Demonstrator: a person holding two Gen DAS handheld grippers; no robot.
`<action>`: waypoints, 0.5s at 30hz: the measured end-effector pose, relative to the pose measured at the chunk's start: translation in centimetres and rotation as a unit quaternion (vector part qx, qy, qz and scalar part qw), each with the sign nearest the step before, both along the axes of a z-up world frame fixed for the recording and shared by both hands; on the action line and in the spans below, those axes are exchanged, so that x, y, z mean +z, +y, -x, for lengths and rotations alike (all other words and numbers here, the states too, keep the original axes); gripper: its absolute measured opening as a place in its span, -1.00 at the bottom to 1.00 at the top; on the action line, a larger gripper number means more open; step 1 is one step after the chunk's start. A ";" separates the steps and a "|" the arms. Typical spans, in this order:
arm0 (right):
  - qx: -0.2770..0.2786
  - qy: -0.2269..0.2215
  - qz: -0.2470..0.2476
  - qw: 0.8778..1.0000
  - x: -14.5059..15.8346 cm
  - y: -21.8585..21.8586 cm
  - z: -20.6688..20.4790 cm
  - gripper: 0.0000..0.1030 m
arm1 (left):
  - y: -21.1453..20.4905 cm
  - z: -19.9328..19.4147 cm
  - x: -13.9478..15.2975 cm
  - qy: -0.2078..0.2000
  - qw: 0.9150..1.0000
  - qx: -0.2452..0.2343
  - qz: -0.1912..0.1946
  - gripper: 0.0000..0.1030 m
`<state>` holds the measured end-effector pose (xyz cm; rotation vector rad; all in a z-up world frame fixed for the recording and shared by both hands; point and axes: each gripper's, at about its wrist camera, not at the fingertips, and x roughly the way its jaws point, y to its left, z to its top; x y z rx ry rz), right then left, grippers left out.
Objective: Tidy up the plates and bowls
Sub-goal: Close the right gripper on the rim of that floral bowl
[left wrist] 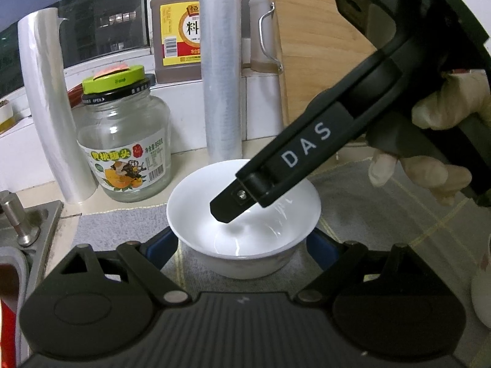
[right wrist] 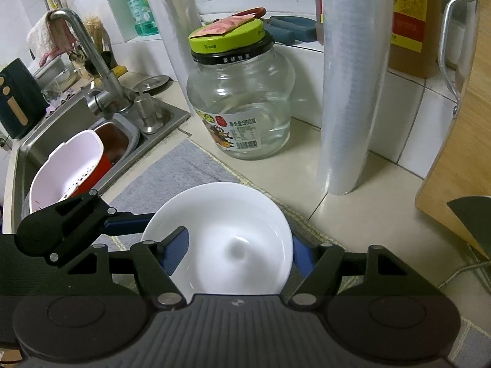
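A white bowl point(left wrist: 245, 214) stands on a grey mat point(left wrist: 122, 227) on the counter. My left gripper point(left wrist: 242, 245) is open, its blue-padded fingers on either side of the bowl's base. My right gripper point(right wrist: 236, 257) reaches in from the right; one finger point(left wrist: 233, 205) dips inside the bowl. In the right wrist view the bowl point(right wrist: 221, 239) sits between the right fingers, one blue pad point(right wrist: 176, 251) inside the bowl and the other outside the rim. Whether it is pinched I cannot tell. The left gripper also shows in the right wrist view point(right wrist: 70, 224), left of the bowl.
A glass jar with a green lid point(left wrist: 122, 141) stands behind the bowl, with two plastic-wrap rolls point(left wrist: 222, 70) beside it. A wooden cutting board point(left wrist: 319, 40) leans at the back right. A sink point(right wrist: 61, 141) with a white colander point(right wrist: 67, 168) lies to the left.
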<state>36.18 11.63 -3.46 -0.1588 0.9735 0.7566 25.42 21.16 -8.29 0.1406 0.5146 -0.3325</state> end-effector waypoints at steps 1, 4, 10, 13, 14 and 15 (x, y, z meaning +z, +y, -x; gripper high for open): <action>0.001 0.000 -0.001 1.000 0.1 0.0 0.1 0.47 | 0.0 0.1 0.0 0.001 1.000 0.000 -0.001 0.75; 0.004 -0.002 -0.001 1.000 0.4 -0.1 0.6 0.47 | 0.0 0.4 0.2 0.002 1.000 0.000 -0.001 0.75; 0.012 -0.009 -0.002 1.000 1.3 -0.1 1.9 0.47 | -0.2 1.4 0.9 0.009 1.000 -0.001 -0.011 0.75; 0.021 -0.015 -0.005 1.000 1.8 -0.3 2.8 0.47 | -0.2 2.0 1.3 0.016 1.000 0.002 -0.009 0.75; 0.025 -0.017 -0.004 1.000 2.0 -0.4 3.0 0.47 | -0.3 2.3 1.4 0.016 1.000 0.003 -0.009 0.75; 0.027 -0.018 -0.005 0.999 2.1 -0.5 3.3 0.47 | -0.4 2.5 1.5 0.017 1.000 0.004 -0.010 0.75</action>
